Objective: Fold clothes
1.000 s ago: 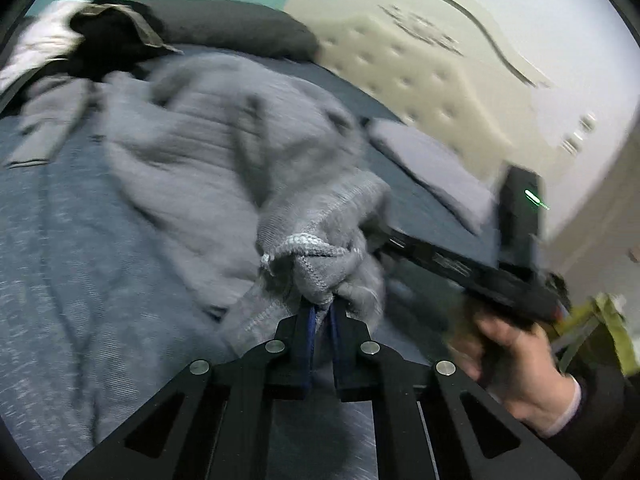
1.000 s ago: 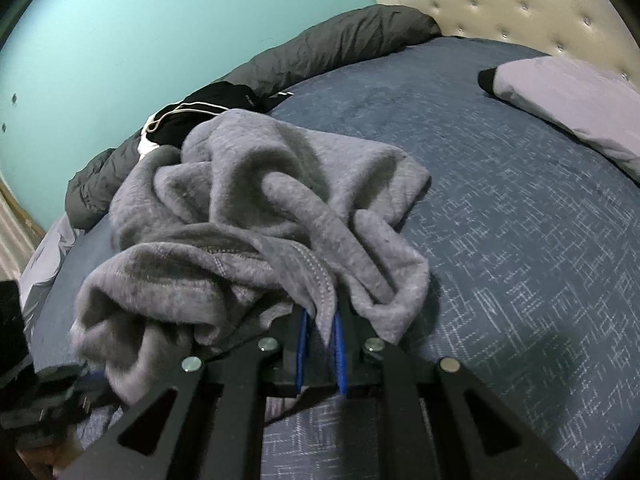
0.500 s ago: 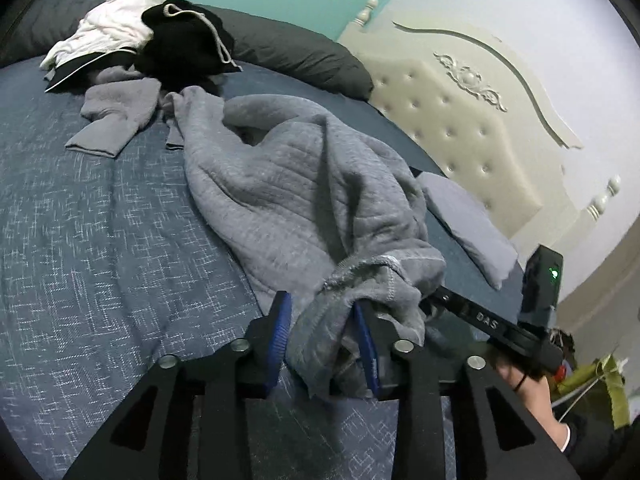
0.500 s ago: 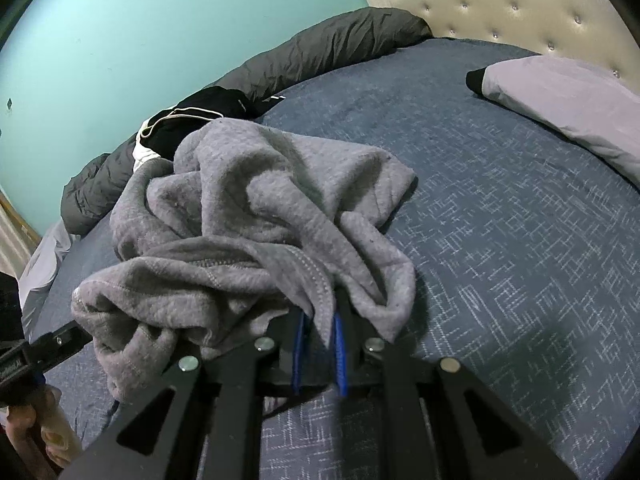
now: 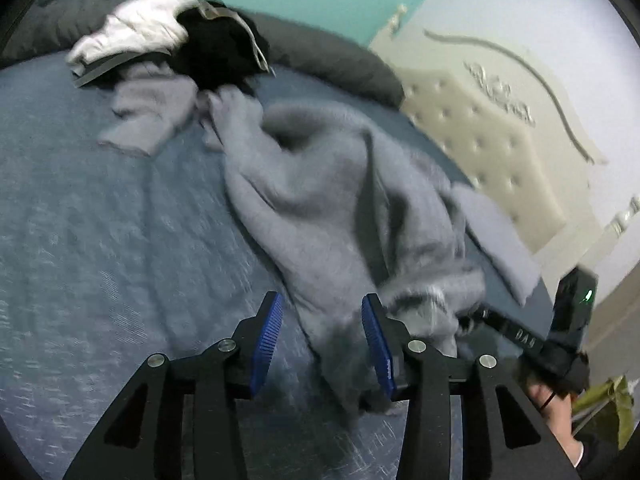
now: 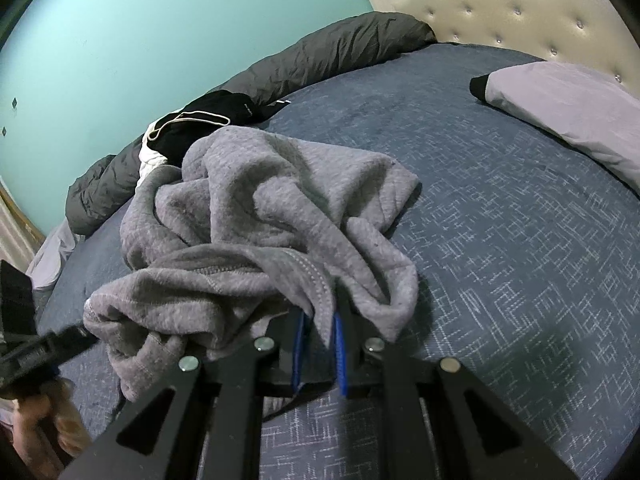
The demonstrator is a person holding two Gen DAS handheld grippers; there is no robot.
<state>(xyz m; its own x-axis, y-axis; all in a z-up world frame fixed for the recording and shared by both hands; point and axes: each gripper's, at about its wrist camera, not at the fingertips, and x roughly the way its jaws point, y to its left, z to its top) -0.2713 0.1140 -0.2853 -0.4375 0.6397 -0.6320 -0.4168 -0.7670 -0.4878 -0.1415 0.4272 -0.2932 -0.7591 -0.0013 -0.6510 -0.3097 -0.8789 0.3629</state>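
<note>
A grey fleece sweatshirt (image 5: 332,200) lies crumpled on the blue bedspread (image 5: 100,248), stretching from the far clothes pile toward me. My left gripper (image 5: 322,344) is open, its blue pads wide apart, with a fold of the grey fabric lying loose between them. In the right wrist view the same sweatshirt (image 6: 256,216) is bunched in a heap, and my right gripper (image 6: 320,340) is shut on its stitched hem. The right gripper also shows in the left wrist view (image 5: 520,334), held by a hand.
A black garment (image 5: 224,56) and a white one (image 5: 132,28) are piled at the far edge against a dark grey duvet roll (image 6: 328,52). A lilac pillow (image 6: 568,108) lies by the cream tufted headboard (image 5: 480,132). Open bedspread (image 6: 520,240) lies right of the sweatshirt.
My left gripper went from shut on a bunched cuff to wide open, and the fabric has dropped loose between its pads. The right gripper kept its hold on the hem.
</note>
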